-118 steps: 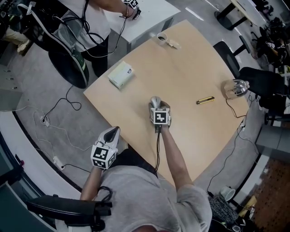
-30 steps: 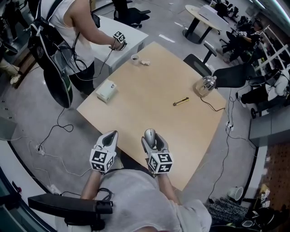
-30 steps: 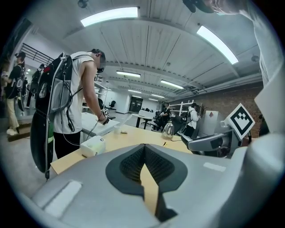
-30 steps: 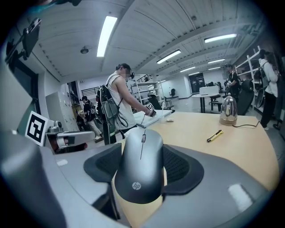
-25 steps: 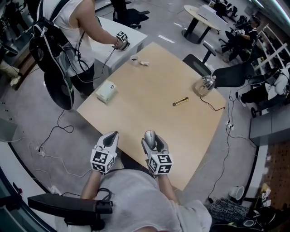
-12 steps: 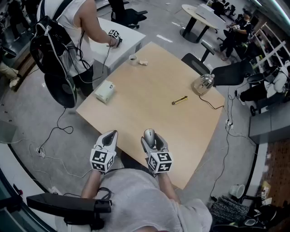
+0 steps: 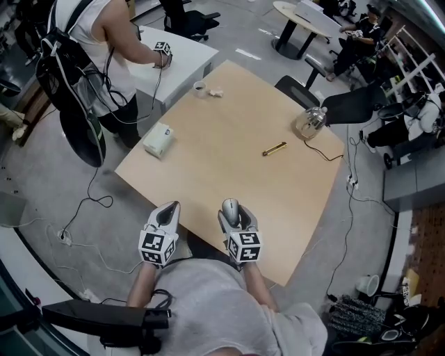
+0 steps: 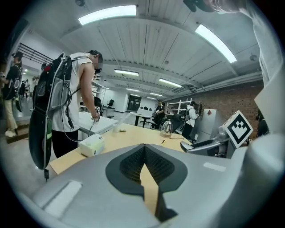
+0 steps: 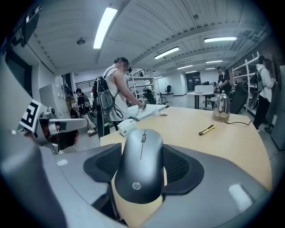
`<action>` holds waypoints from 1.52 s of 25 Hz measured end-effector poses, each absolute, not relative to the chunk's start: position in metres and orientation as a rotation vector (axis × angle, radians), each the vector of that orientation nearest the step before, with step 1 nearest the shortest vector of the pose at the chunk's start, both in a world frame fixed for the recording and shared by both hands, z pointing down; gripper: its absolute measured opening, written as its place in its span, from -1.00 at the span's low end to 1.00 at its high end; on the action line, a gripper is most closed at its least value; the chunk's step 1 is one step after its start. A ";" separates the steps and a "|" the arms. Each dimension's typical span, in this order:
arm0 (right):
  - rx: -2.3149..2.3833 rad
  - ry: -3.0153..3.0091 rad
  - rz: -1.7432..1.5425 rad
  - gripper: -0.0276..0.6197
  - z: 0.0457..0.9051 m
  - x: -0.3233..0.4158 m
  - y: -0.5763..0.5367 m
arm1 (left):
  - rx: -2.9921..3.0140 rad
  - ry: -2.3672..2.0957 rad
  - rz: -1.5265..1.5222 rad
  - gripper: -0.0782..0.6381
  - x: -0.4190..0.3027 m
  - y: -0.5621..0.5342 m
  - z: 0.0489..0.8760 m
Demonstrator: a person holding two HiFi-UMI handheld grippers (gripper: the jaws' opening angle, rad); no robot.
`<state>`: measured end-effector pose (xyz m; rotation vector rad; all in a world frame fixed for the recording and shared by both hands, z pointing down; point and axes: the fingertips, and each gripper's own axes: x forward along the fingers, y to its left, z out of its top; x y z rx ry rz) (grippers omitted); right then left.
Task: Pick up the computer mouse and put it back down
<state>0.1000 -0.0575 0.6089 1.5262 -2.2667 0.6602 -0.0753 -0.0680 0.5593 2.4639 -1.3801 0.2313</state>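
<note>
While in right gripper (image 9: 141, 153), "hp" mouse (image 9: 140, 171).

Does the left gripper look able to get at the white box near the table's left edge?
Probably yes. The left gripper has its fingers shut on nothing, and only bare tabletop lies between it and the white box; it must open first.

I see grey floor (image 7: 42, 195) around a wooden table (image 7: 229, 125), a white desk (image 7: 184, 59) and black office chair (image 7: 351, 104) beyond it; strip lights (image 8: 107, 12) line the ribbed ceiling (image 8: 147, 40), brick wall (image 8: 225, 95) to one side.
</note>
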 end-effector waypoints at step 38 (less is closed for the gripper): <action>1.445 -1.915 0.803 0.00 0.783 0.160 -0.070 | 2.429 -1.358 0.283 -0.73 -0.071 -0.072 0.574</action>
